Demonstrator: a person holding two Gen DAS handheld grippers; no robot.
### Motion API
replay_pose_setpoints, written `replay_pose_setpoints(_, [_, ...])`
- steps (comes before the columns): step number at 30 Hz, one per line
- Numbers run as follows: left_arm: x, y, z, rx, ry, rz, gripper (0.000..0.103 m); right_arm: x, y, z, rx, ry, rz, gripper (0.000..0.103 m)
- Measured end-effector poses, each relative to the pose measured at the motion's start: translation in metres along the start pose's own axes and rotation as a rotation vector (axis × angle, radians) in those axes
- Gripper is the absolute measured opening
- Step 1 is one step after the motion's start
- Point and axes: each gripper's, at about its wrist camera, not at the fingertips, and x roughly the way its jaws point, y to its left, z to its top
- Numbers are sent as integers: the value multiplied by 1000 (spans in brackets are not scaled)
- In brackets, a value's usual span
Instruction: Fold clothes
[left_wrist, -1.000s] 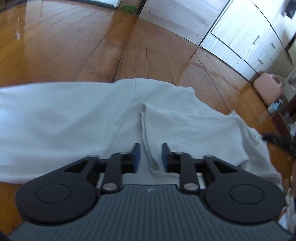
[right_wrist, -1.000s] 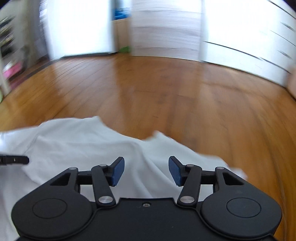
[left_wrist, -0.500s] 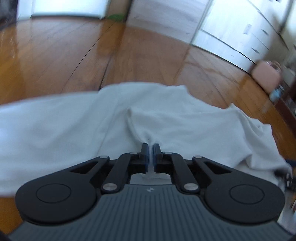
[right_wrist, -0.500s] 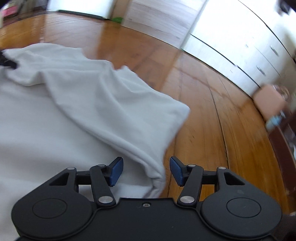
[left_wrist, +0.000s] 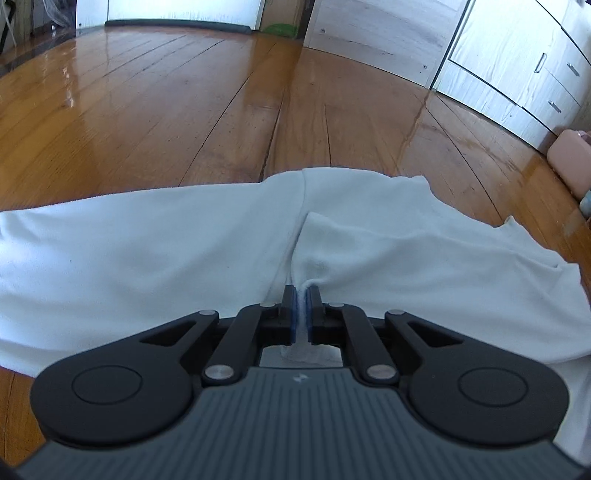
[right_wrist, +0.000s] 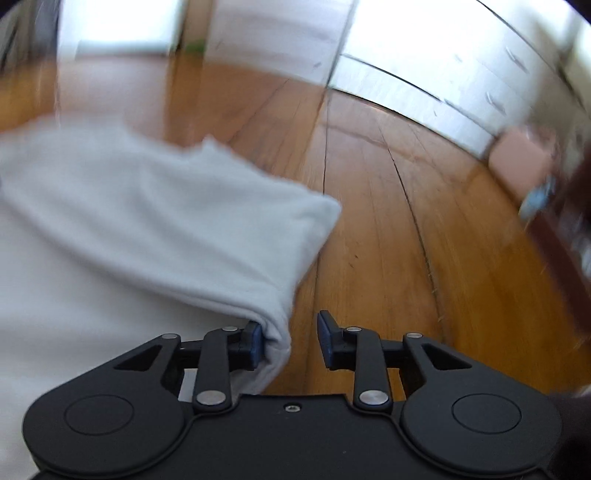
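A white garment (left_wrist: 147, 251) lies spread on the wooden floor. In the left wrist view my left gripper (left_wrist: 302, 306) is shut on a pinched ridge of its cloth, where a folded-over flap (left_wrist: 406, 254) meets the body. In the right wrist view, which is blurred, the same white garment (right_wrist: 129, 236) fills the left half. My right gripper (right_wrist: 290, 341) is open. A folded corner of the cloth (right_wrist: 279, 332) sits between its fingers, against the left blue pad (right_wrist: 255, 341), while the right pad stands apart over bare floor.
Glossy wooden floor (left_wrist: 221, 96) stretches ahead of the garment. White cabinets with drawers (left_wrist: 517, 55) line the far right wall. A pink case (left_wrist: 570, 162) stands at the right, also visible as a pink case (right_wrist: 524, 162) in the right wrist view. A dark furniture edge (right_wrist: 565, 243) is nearby.
My left gripper shut on the cloth fold that lay between its open fingers. My right gripper swung over to the garment's right corner and closed in on it, still open.
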Motion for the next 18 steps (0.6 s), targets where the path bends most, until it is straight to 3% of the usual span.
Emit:
replay_pose_setpoints(4, [1, 12, 2, -66, 31, -25, 13, -20, -39, 15, 275, -50, 222, 38])
replay_pose_setpoints(5, [0, 12, 3, -74, 37, -25, 13, -18, -46, 18, 309, -50, 248, 48])
replay_pose_setpoints(6, [-2, 13, 4, -79, 40, -23, 14, -9, -50, 21, 326, -33, 247, 63])
replay_pose_setpoints(7, [-4, 13, 4, -80, 36, -18, 18, 0, -54, 23, 343, -16, 246, 66])
replay_pose_setpoints(11, [-13, 14, 6, -81, 7, -2, 28, 35, -71, 33, 413, 51, 244, 67])
replay_pose_setpoints(15, [-14, 19, 5, -90, 12, -16, 28, 69, -88, 37, 510, 120, 271, 67])
replay_pose_setpoints(18, [-13, 22, 3, -84, 20, -27, 28, 84, -87, 44, 525, 107, 262, 67])
